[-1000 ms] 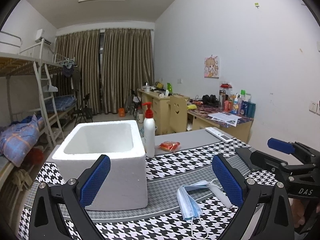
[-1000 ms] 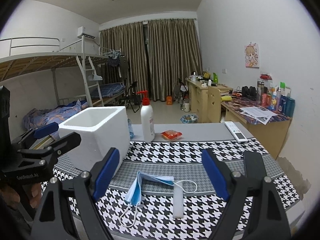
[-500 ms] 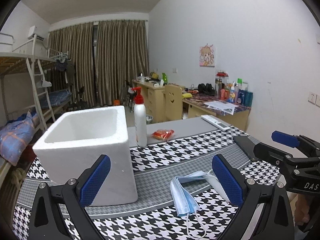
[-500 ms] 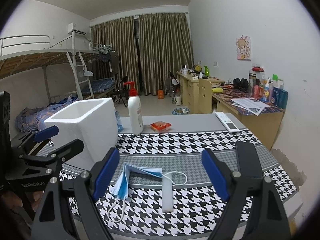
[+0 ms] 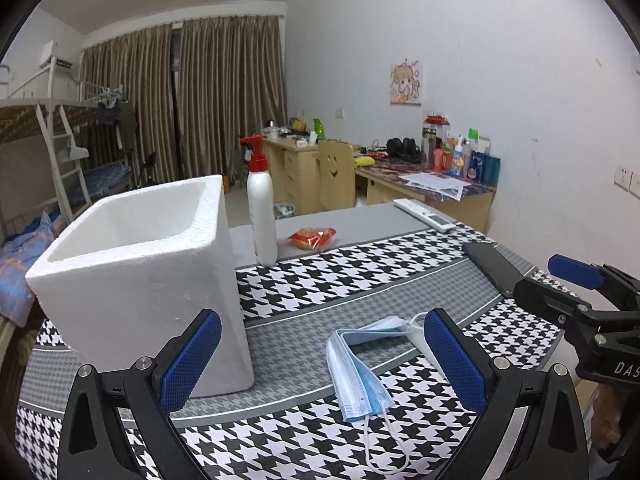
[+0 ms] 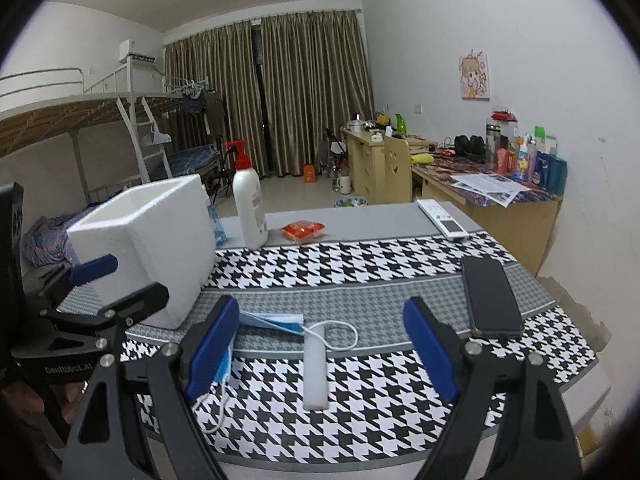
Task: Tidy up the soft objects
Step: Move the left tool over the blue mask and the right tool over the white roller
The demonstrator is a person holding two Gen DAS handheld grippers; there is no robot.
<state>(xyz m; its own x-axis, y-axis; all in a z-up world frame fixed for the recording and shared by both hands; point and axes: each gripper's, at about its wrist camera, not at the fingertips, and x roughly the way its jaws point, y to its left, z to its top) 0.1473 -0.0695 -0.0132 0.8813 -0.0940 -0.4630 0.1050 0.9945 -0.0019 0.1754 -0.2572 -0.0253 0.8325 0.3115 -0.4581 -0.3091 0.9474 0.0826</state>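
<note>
A stack of blue face masks (image 5: pixel 356 376) lies on the houndstooth table cloth (image 5: pixel 340 276), ear loops trailing toward me. My left gripper (image 5: pixel 320 360) hangs open just above and in front of the masks, nothing between its blue pads. A white foam box (image 5: pixel 140 272), open at the top, stands to its left. In the right wrist view the masks (image 6: pixel 272 320) lie behind the left pad of my open right gripper (image 6: pixel 320 350), with a white bar (image 6: pixel 315 364) on the cloth between the jaws, untouched. Each gripper shows in the other's view: right gripper (image 5: pixel 556 280), left gripper (image 6: pixel 124 282).
A white pump bottle (image 6: pixel 249 204) and an orange-red packet (image 6: pixel 303 230) stand behind the foam box (image 6: pixel 148 236). A black phone (image 6: pixel 490 296) and a white remote (image 6: pixel 442 218) lie at the right. Beyond the table are desks, a bunk bed and curtains.
Both grippers have sunk toward the table and tipped downward; the masks and foam box look nearer. Both pairs of jaws stay equally wide. The phone has come into view.
</note>
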